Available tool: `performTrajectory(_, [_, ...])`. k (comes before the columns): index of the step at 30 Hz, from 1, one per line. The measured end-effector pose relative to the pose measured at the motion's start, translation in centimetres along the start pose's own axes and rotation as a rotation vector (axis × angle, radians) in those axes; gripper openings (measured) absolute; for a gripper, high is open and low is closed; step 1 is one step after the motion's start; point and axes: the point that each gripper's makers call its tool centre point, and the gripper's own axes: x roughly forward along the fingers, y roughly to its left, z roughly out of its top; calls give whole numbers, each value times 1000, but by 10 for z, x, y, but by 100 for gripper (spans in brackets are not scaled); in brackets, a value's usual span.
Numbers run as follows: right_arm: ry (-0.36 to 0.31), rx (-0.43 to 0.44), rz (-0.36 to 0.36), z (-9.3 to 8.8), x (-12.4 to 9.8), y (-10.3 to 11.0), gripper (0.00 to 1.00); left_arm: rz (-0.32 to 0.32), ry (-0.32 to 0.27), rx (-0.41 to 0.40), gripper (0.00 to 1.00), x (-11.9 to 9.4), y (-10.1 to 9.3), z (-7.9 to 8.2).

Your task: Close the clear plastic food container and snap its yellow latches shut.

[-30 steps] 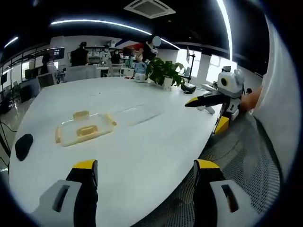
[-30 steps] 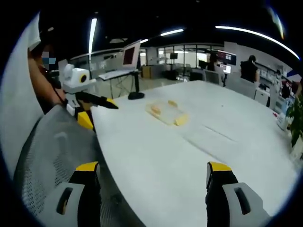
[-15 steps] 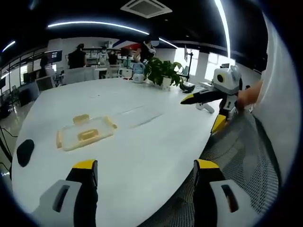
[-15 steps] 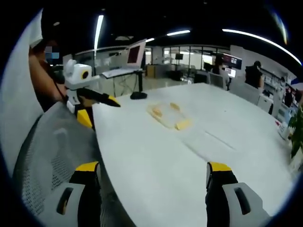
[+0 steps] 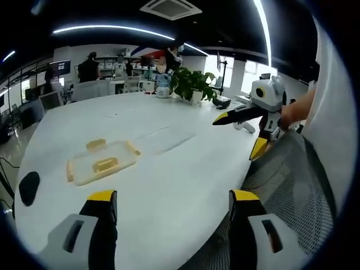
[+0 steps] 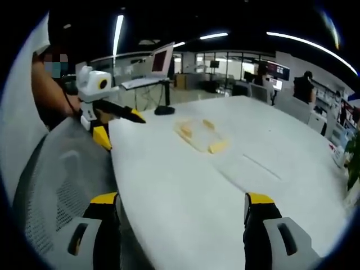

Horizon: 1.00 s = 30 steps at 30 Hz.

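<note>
A clear plastic food container [image 5: 101, 162] with yellow latches lies flat on the white table [image 5: 169, 163], left of centre and well beyond my left gripper [image 5: 171, 205]. That gripper is open and empty over the near table edge. In the right gripper view the same container [image 6: 199, 135] sits mid-table, far past my right gripper [image 6: 180, 199], which is also open and empty. The right gripper [image 5: 239, 134] is seen from the left gripper view, held by a hand at the right. The left gripper [image 6: 120, 128] appears at the left of the right gripper view. Neither touches the container.
A grey mesh chair back [image 5: 281, 185] stands against the table's near edge. A black oval object [image 5: 28, 187] lies at the table's left end. A potted plant [image 5: 191, 84] and small items stand at the far side. A monitor [image 6: 160, 62] and distant people fill the background.
Both views have shifted slightly with the hands. Each gripper looks a little higher and closer in the other's view. The container has stayed put on the table.
</note>
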Motion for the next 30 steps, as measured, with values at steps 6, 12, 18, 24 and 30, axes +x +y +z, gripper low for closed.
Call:
performTrajectory(6, [7,-1,5,2,6,-3,92,-5,12,2,82,3,4,-2])
performTrajectory(12, [3,-1,10,8,12,-6,91,-7,14,2,82,5,8,-2])
performTrajectory(18, [9,-7,17,10,18,-8,91,-12,19,6,81,8,12,-1])
performTrajectory(24, [26,-19,21,11,25,-13,89,-5,29,6,81,12,22,-2])
performTrajectory(30, [31,-13,16,14,32,-20,89,1,30,3,81,13,28,-3])
